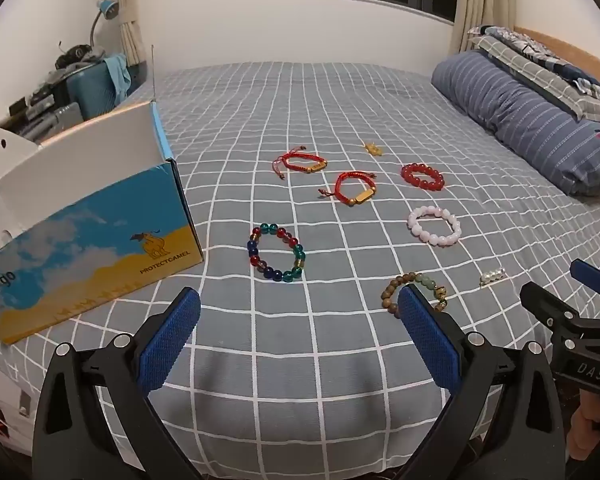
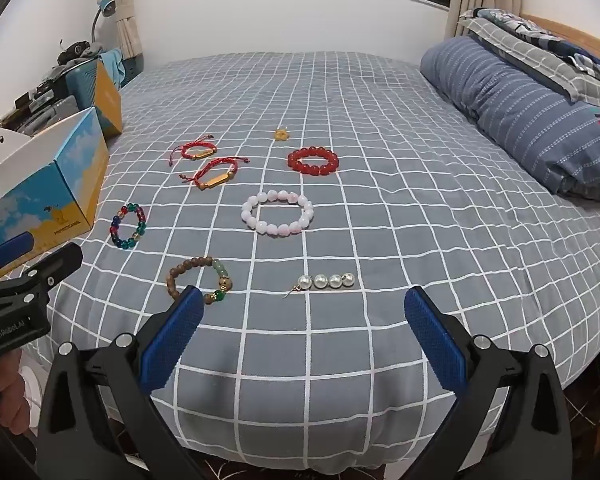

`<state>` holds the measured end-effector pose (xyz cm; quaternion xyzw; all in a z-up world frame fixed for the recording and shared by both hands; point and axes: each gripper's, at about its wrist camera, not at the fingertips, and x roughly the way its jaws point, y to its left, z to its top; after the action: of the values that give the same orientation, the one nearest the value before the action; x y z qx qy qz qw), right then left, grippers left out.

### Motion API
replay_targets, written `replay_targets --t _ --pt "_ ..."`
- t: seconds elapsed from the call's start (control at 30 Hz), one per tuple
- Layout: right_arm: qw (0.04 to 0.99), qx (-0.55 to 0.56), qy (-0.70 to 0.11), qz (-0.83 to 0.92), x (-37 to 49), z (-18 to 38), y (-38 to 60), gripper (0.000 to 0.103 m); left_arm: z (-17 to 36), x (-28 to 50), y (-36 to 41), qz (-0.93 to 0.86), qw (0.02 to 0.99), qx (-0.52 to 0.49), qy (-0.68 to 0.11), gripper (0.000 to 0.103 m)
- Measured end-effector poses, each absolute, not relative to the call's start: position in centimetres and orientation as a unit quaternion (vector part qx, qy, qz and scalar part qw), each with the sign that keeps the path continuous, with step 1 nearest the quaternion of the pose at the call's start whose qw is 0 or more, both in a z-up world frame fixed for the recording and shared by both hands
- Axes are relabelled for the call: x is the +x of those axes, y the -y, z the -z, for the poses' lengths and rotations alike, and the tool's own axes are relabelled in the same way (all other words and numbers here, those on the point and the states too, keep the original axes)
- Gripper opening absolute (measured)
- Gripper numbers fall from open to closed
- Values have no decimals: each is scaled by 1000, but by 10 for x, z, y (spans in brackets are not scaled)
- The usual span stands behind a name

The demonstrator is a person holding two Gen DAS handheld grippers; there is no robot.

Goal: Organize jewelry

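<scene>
Wide bare stretch of checked bed (image 2: 380,240) along the near edge, under both spread grippers. Blocked on the left by an open cardboard box (image 1: 100,236), standing on the sheet near the multicolour bead bracelet (image 1: 276,253). Blocked on the right by a rolled striped quilt (image 2: 532,120) with pillows (image 2: 540,48) behind it. Clear lanes between most pieces: pink bead bracelet (image 2: 278,213) well apart from red bead bracelet (image 2: 313,161); pearl pin (image 2: 326,281) alone in front. Two red cord bracelets (image 2: 204,166) close together, tight gap. Wooden bead bracelet (image 2: 198,280) partly hidden behind one finger in each view. Open sheet beyond the small gold charm (image 2: 281,134) up to the wall.
</scene>
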<state>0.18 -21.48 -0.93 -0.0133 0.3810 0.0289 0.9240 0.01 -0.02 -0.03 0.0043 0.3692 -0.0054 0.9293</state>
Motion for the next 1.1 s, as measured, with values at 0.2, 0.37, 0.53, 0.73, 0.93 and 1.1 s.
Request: replay_targets --t 0.2,0.37,0.53,0.73,0.93,1.1 --pt "923 -14 -384 -28 2 9 216 97 0 -1 0 6 929 3 -370 97" --pt "922 -12 -387 -29 3 7 217 97 4 -2 4 -1 927 7 -375 97" --pt "921 -14 -387 -27 3 7 216 97 7 -1 5 -5 925 13 -379 97" --pt "921 -13 -387 -28 3 5 217 97 7 -1 5 -6 925 13 -381 97" --pt "921 -14 -388 -27 3 6 216 97 8 -1 4 -6 923 14 -383 97" --pt "920 -10 -390 -25 4 6 216 97 11 -1 2 -6 922 9 -388 97"
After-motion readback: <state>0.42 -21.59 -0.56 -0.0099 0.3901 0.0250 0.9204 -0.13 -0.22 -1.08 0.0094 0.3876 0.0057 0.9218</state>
